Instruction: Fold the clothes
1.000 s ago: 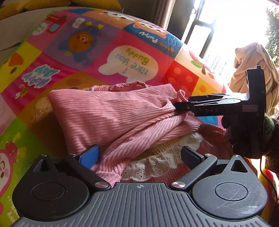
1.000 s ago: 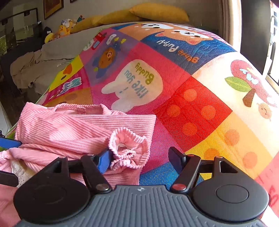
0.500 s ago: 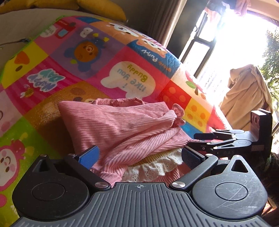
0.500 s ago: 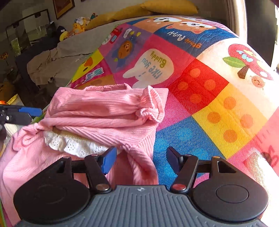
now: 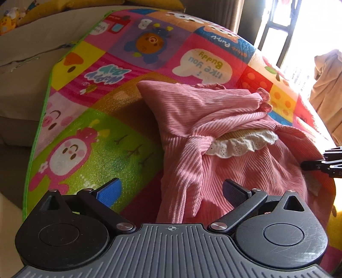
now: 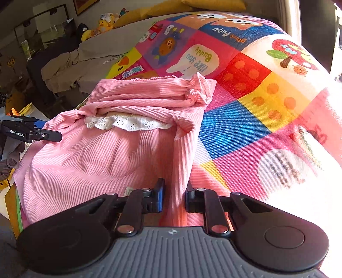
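1. The right gripper has its jaws drawn close together, clamped on a hanging fold at the near right edge of the pink ribbed garment.
2. The left gripper is spread wide and holds nothing; its blue-padded finger sits over the mat, and its dark finger lies over the pink cloth, with a fold of the garment hanging between the two.
3. In the right wrist view the left gripper shows at the garment's left edge; whether it touches the cloth cannot be told.
4. The garment lies bunched on the near end of a colourful cartoon play mat, its upper part folded down over a white lace trim, with a ruffled cuff at the far right corner.
5. The mat covers a beige bed, with yellow pillows at the far end.
6. Plush toys sit beyond, at the left.
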`<state>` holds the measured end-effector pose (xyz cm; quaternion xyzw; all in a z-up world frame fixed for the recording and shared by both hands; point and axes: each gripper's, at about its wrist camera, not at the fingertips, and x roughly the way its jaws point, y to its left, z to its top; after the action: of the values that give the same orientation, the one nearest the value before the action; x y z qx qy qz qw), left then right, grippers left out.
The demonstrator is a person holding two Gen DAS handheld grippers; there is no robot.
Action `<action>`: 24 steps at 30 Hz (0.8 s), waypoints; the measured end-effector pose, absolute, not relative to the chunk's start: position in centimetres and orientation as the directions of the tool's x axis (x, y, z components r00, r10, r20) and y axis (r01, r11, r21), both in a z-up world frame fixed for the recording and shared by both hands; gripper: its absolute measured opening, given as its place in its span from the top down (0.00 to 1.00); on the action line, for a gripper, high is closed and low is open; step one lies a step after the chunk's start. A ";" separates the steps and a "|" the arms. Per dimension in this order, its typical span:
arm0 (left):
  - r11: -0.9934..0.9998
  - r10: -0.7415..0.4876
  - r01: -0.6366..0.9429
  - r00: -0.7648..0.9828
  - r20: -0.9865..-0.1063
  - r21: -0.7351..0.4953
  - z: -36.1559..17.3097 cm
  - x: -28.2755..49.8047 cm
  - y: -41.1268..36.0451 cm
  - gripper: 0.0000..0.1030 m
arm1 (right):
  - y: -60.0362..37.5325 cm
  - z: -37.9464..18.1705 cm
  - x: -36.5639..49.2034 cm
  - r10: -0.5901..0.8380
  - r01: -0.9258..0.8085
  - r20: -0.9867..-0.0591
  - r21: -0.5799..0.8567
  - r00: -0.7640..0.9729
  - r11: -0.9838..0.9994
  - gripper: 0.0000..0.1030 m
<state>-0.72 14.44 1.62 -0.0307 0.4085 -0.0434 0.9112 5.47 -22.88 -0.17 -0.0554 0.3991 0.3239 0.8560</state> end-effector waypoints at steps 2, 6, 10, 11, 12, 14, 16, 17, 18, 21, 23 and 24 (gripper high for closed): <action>0.999 -0.032 0.050 0.660 -0.750 0.002 1.3 -1.3 14.5 0.00 | -23.5 -0.1 4.8 0.495 -0.591 -0.722 0.149 0.483 0.793 0.83; 0.997 0.023 0.043 0.666 -0.745 0.070 1.3 -2.6 15.3 0.00 | -24.6 0.1 3.4 0.457 -0.584 -0.732 0.101 0.505 0.806 0.83; 0.996 -0.064 0.083 0.671 -0.739 -0.011 2.6 -4.9 15.8 0.00 | -26.4 1.0 2.1 0.425 -0.568 -0.717 0.051 0.552 0.822 0.76; 0.994 -0.094 0.103 0.670 -0.737 -0.033 2.9 -5.4 15.8 0.00 | -26.7 1.4 1.9 0.425 -0.561 -0.707 0.048 0.566 0.826 0.70; 0.992 -0.109 0.125 0.666 -0.738 -0.034 3.0 -6.0 15.5 0.00 | -26.9 1.5 1.8 0.427 -0.558 -0.700 0.048 0.572 0.828 0.65; 0.986 -0.121 0.166 0.659 -0.743 -0.014 3.0 -7.3 14.5 0.00 | -27.2 1.7 1.6 0.429 -0.553 -0.687 0.049 0.586 0.832 0.59; 0.983 -0.079 0.179 0.646 -0.759 0.050 2.4 -8.0 13.5 0.00 | -27.2 1.4 1.5 0.430 -0.554 -0.695 0.055 0.576 0.831 0.58; 0.981 -0.053 0.177 0.641 -0.766 0.080 2.1 -8.3 13.1 0.00 | -27.2 0.9 1.5 0.431 -0.558 -0.704 0.060 0.564 0.828 0.58; 0.980 -0.028 0.169 0.636 -0.771 0.104 1.7 -8.5 12.9 0.00 | -27.1 0.7 1.3 0.438 -0.562 -0.708 0.071 0.554 0.824 0.58; 0.987 -0.036 0.144 0.640 -0.768 0.075 1.6 -8.7 13.2 0.00 | -27.0 0.1 0.7 0.511 -0.577 -0.698 0.170 0.502 0.799 0.58; 0.989 -0.028 0.130 0.648 -0.761 0.075 1.9 -8.6 13.3 0.00 | -26.7 0.4 0.1 0.603 -0.608 -0.667 0.275 0.438 0.745 0.58; 0.988 -0.026 0.132 0.658 -0.753 0.081 2.4 -8.7 13.1 0.00 | -26.6 0.8 -0.2 0.640 -0.622 -0.644 0.309 0.420 0.719 0.58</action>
<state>-8.67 13.07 2.41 0.0644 0.4112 -0.0436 0.9082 -0.17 -26.56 0.83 0.0113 0.3872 0.3743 0.8425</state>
